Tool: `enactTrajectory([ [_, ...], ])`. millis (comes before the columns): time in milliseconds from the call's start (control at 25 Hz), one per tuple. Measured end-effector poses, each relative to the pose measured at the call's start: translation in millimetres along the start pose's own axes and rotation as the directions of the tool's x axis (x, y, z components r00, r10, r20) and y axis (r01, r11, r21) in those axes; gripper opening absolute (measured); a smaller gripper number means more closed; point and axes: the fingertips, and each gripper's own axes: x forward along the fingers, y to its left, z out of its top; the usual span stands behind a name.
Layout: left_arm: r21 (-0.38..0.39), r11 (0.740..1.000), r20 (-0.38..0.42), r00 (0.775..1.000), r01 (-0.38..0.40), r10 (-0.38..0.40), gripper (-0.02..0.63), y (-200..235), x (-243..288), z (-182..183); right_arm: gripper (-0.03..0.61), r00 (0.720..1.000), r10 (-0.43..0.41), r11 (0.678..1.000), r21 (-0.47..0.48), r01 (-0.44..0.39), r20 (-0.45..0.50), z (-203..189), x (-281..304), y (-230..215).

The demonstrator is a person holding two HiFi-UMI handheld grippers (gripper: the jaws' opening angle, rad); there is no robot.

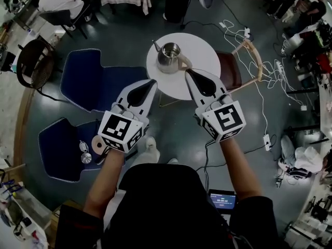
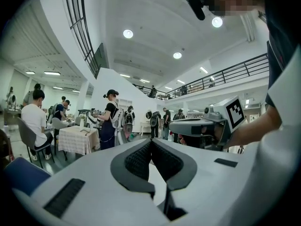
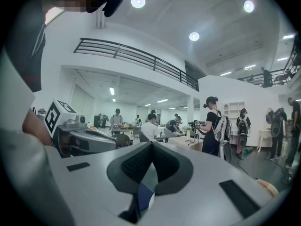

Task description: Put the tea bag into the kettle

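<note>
A metal kettle (image 1: pixel 168 56) stands on the small round white table (image 1: pixel 202 48) in the head view. A pale piece (image 1: pixel 184 63) lies against its right side; I cannot tell what it is. No tea bag shows in any view. My left gripper (image 1: pixel 153 82) hangs over the table's near left edge, jaws shut and empty (image 2: pixel 151 141). My right gripper (image 1: pixel 188 71) is just right of the kettle, its tips over the tabletop, also shut with nothing between the pads (image 3: pixel 151 143). Both gripper views look level across the hall, and neither shows the kettle.
Two blue seats (image 1: pixel 85 79) (image 1: pixel 62 147) stand left of the table, the nearer one with a tape roll (image 1: pixel 97 145). A wooden chair (image 1: pixel 233 69) is at the table's right. Cables (image 1: pixel 262 74) trail over the floor at right. People stand and sit around the hall (image 2: pixel 109 119).
</note>
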Motion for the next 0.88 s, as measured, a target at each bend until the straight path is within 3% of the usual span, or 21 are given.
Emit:
enactTrajectory([
  [880,0.068,0.998,0.033,0.999,-0.012,0.010,0.015,-193,-57,-3,0.017,0.996,0.043,0.999,-0.004,-0.042,0.073,0,-194,53],
])
